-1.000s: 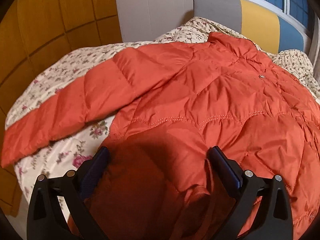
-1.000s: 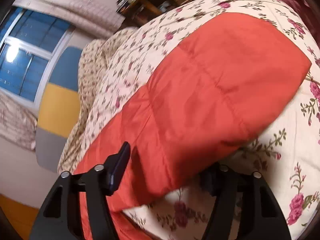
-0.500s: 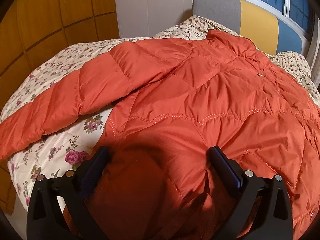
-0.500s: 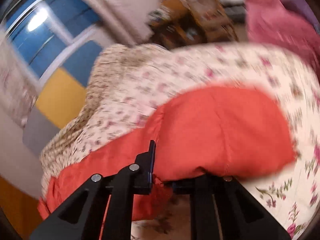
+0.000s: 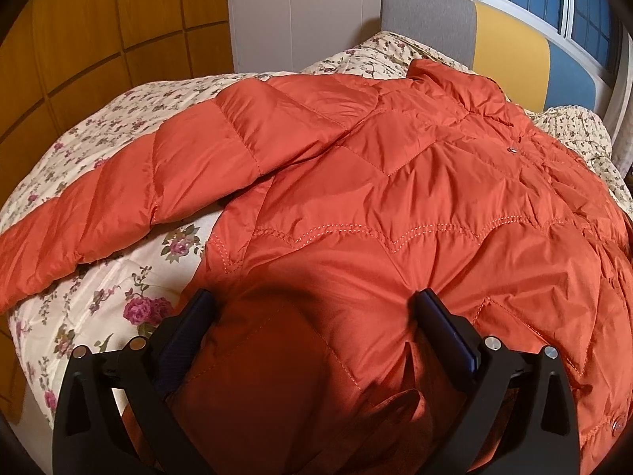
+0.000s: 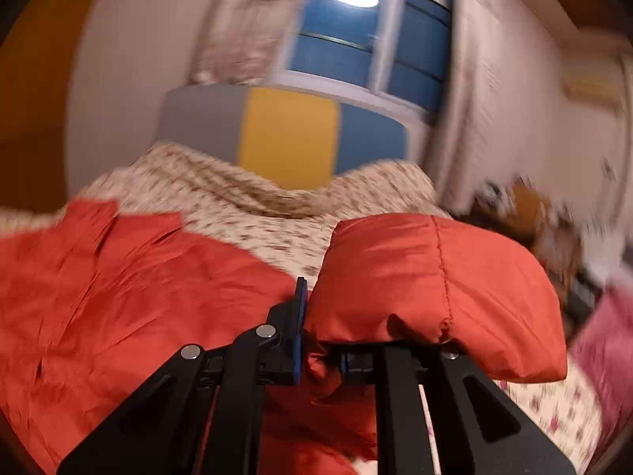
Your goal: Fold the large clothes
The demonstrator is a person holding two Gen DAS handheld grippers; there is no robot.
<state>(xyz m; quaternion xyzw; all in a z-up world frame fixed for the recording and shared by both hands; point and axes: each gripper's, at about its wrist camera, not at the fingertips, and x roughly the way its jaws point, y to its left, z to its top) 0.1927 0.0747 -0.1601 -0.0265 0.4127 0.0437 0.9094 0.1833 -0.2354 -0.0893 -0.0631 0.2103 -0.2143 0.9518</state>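
Right gripper (image 6: 316, 340) pinches the orange jacket's sleeve cuff (image 6: 435, 297), lifted at three o'clock of the body, likely bound across its chest; left gripper (image 5: 312, 316) gapes over the hem.

The orange jacket (image 5: 395, 206) covers most of the bed (image 5: 118, 301); bare floral bedding stays open at lower left, under the spread sleeve (image 5: 130, 202). The headboard (image 5: 510, 51) and wooden wall panels (image 5: 79, 31) close off the top and left.
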